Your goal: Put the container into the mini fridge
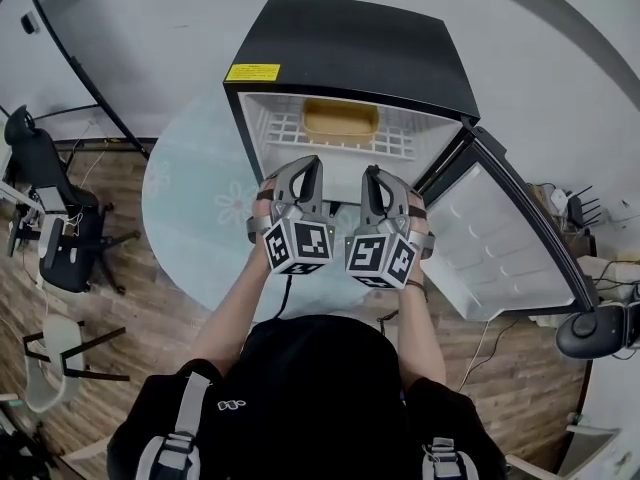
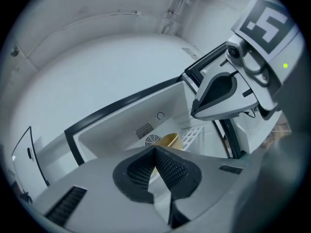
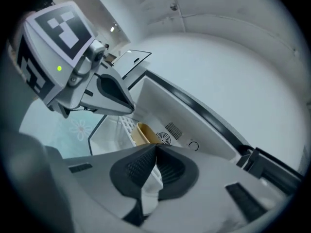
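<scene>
The black mini fridge (image 1: pixel 350 43) stands with its door (image 1: pixel 495 243) swung wide to the right. A tan yellow container (image 1: pixel 340 120) sits inside on the white wire shelf (image 1: pixel 275 128), towards the back. It shows past the jaw tips as the container (image 2: pixel 169 140) in the left gripper view and the container (image 3: pixel 144 133) in the right gripper view. My left gripper (image 1: pixel 312 164) and right gripper (image 1: pixel 370 173) hover side by side just in front of the fridge opening. Both are shut with nothing between their jaws, as my left gripper (image 2: pixel 155 149) and right gripper (image 3: pixel 155 147) show in their own views.
The fridge rests on a round table with a pale blue flowered cloth (image 1: pixel 190 198). Dark office chairs (image 1: pixel 50 228) stand on the wooden floor at the left. Cables and a black rounded device (image 1: pixel 595 330) lie at the right, beyond the open door.
</scene>
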Available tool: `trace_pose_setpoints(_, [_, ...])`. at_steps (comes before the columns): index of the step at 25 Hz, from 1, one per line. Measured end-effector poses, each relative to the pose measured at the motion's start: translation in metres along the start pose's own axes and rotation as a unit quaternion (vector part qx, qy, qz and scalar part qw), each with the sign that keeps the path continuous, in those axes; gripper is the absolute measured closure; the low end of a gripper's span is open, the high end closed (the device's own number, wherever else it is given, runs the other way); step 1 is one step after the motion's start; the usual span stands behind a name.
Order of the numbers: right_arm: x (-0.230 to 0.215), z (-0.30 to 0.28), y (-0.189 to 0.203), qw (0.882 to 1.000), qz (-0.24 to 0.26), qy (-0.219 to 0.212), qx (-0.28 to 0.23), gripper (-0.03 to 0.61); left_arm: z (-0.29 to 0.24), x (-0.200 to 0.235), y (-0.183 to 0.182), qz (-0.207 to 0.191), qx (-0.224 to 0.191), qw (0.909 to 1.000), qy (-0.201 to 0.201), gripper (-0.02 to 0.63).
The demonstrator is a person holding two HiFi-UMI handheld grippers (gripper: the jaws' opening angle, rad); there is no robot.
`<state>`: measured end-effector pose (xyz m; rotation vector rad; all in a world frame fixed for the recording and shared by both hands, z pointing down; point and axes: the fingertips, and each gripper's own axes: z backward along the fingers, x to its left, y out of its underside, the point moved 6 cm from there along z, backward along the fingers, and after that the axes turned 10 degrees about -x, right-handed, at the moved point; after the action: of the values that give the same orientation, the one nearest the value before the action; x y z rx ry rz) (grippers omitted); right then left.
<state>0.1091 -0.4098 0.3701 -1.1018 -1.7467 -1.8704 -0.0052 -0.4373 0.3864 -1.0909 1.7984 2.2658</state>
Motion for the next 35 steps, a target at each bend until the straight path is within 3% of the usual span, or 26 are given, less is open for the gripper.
trace_pose_setpoints(6, [0.005,0.024,-0.001,0.993,-0.114,0.004,-0.02,0.571,0.028,-0.005,-0.012,0.112,-0.019,0.9935,-0.015,0.598])
trace_pose_setpoints(9, [0.015,0.033,-0.001,0.986,-0.167,-0.003,-0.026,0.572,0.038,-0.011,-0.012,0.144,-0.018,0.9893,-0.012,0.598])
trace_pose_setpoints(13, [0.028,0.044,-0.003,0.98,-0.197,-0.007,-0.031,0.572,0.052,-0.015,-0.013,0.184,-0.019,0.9826,-0.013,0.598])
trace_pose_setpoints(20, [0.038,0.062,-0.003,0.957,-0.283,0.008,-0.055,0.572,0.072,-0.026,-0.016,0.223,-0.028,0.9742,-0.021,0.598])
trace_pose_setpoints(27, [0.044,0.08,0.009,0.917,-0.395,0.014,-0.064,0.574,0.08,-0.038,-0.011,0.268,-0.029,0.9626,-0.025,0.598])
trace_pose_setpoints(35, [0.051,0.083,0.01,0.922,-0.384,0.007,-0.059,0.574,0.084,-0.051,-0.013,0.28,-0.035,0.9592,-0.014,0.598])
